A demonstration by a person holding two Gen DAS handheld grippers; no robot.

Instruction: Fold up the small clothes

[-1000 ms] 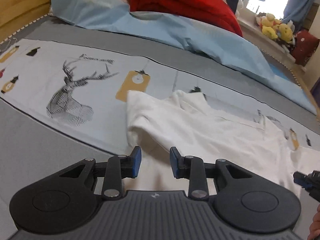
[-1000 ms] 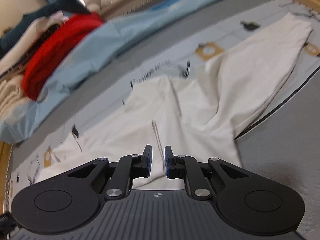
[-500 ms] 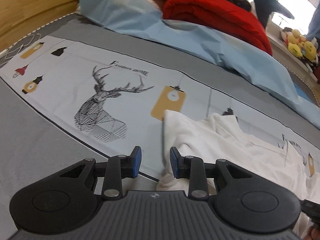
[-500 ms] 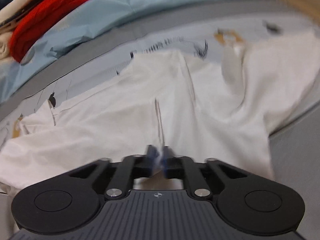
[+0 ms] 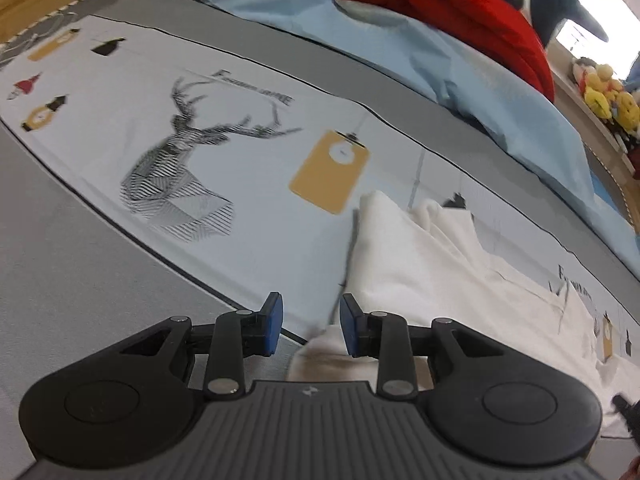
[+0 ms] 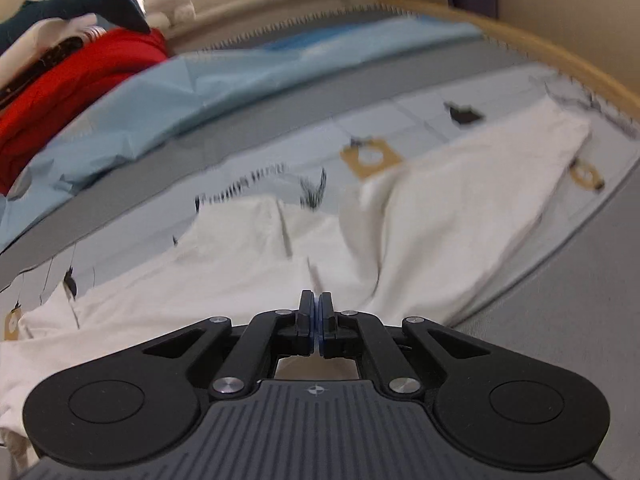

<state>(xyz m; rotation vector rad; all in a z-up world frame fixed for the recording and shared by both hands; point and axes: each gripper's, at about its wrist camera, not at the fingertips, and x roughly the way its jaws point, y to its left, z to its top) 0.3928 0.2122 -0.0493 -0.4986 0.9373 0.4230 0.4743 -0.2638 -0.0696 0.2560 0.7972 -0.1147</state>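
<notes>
A white garment [image 5: 420, 272] lies spread and rumpled on the printed bed sheet [image 5: 180, 152]. My left gripper [image 5: 310, 326] is open above the garment's near left corner. The cloth's edge runs just under the gap and the blue pads [image 5: 274, 322] do not press on it. In the right wrist view the same white garment [image 6: 460, 208] stretches across the sheet, one long part reaching to the far right. My right gripper [image 6: 316, 308] is shut on a pinched ridge of this cloth near its middle, and the fabric rises in a crease toward the tips.
A light blue quilt [image 5: 400, 48] and a red blanket [image 5: 440, 4] are heaped along the far side of the bed. Plush toys [image 5: 604, 96] sit on a ledge beyond. The wooden bed frame [image 6: 560, 56] curves round the far right. Grey sheet [image 5: 80, 264] borders the printed strip.
The left gripper slid left along the garment to its corner, still open. The right gripper's jaws closed on a fold of the white cloth and lifted it slightly.
</notes>
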